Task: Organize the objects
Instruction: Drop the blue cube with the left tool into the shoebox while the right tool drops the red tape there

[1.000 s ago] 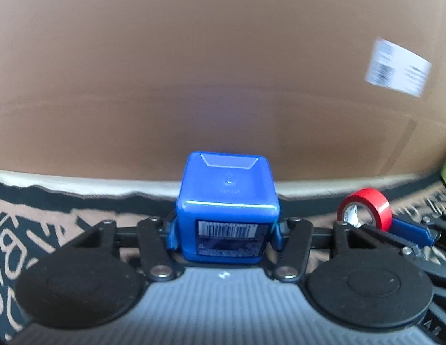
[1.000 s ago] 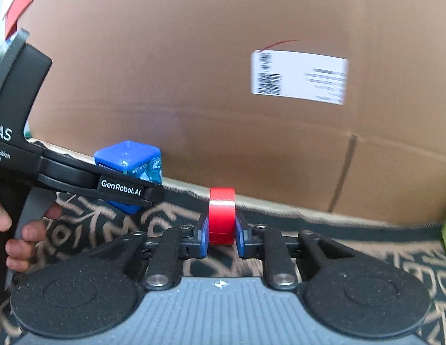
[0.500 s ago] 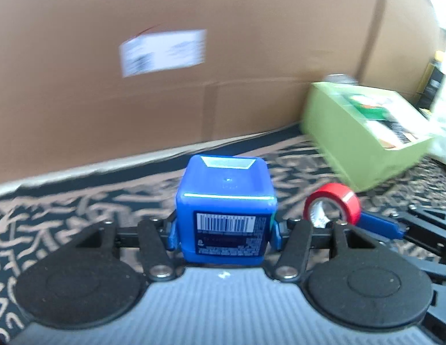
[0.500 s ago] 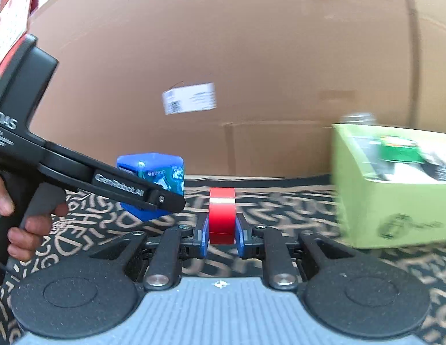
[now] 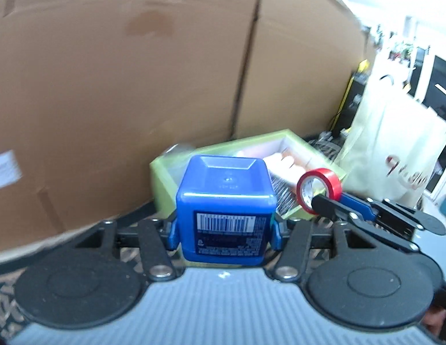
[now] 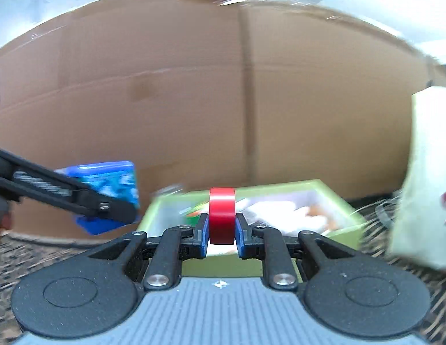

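Left tongs [image 5: 224, 230] are clamping a blue cube-shaped container [image 5: 225, 201] by its two sides, barcode label facing the camera, recessed top face upward. The container is being carried in the air, in front of the near-left corner of a lime-green box [image 5: 162, 184].

Right tongs [image 6: 222, 231] are pinching a roll of red tape [image 6: 222, 215] on its flat faces, the roll standing on edge between the blue pads [image 6: 203, 234]. It is hanging above the near wall of the lime-green box [image 6: 223, 267], whose open top is showing blurred white, orange and green contents.

In the left wrist view the red tape [image 5: 319, 191] and right tongs [image 5: 323, 204] are sitting just right of the blue container, over the box's right side. In the right wrist view the blue container [image 6: 108, 195] is appearing left of the tape, blurred.

A big brown cardboard carton [image 5: 122, 86] is standing behind the box. A white bag [image 6: 424, 178] is standing to the right. A dark patterned cloth [image 6: 36, 258] is covering the surface below.
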Motion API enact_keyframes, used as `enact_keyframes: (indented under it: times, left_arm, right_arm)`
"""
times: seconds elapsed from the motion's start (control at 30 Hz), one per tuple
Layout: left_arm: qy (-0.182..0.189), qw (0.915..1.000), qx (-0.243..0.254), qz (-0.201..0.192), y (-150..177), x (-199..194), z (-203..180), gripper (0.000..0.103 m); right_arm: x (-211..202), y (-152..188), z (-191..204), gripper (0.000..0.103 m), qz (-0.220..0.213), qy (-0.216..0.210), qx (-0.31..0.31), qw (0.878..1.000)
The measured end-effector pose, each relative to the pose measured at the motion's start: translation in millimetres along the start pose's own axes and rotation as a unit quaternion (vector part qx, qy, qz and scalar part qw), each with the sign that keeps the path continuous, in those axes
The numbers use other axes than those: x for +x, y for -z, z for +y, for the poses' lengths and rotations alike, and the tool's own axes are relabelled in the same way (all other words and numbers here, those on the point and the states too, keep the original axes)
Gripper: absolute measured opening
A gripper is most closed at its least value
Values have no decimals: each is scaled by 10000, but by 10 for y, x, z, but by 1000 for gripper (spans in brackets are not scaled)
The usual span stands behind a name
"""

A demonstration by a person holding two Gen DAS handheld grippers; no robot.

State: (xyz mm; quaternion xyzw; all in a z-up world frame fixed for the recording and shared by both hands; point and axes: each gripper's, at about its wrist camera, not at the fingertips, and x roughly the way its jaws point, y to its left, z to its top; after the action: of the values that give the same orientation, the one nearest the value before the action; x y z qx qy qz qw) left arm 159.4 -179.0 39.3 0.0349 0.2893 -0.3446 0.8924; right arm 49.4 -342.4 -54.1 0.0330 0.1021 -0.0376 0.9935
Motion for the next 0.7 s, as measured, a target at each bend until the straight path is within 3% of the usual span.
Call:
enact_keyframes:
  times: [0.17,0.2,0.23,0.27,0.3,0.47,0.57,0.7]
  left_arm:
    - [34,9996,155,-233,-217,414,-245,56]
    - [21,9990,297,-346,-204,494,-273,73]
    - [-86,9984,379,-408,-178,556,-291,93]
    - [-355,9977,342,-475,-123,582,-290,99]
    - [-503,9967,296,-556,-55,560,-268,102]
    - [-507,9970,94,-583,303,362,-134,103]
    - [-605,9964,-63,-595,485,180,-121,103]
    - [-887,9946,-299,-448,699,-42,-147,103]
  right_arm:
    - [510,-169,-374,23,-14,384,-21,9993]
    - [669,-147,-423,28,142,374,-126,9991]
    - [801,-107,-455,40,399,402,-211,9982]
    - [864,-43,-473,53,585,520,-235,9967]
    - [846,27,-477,56,564,560,-253,9965]
    - [414,366,-448,85,0,705,-87,9975]
    - [188,478,-424,88,73,593,336,9976]
    - [11,568,-281,92,441,374,452,9973]
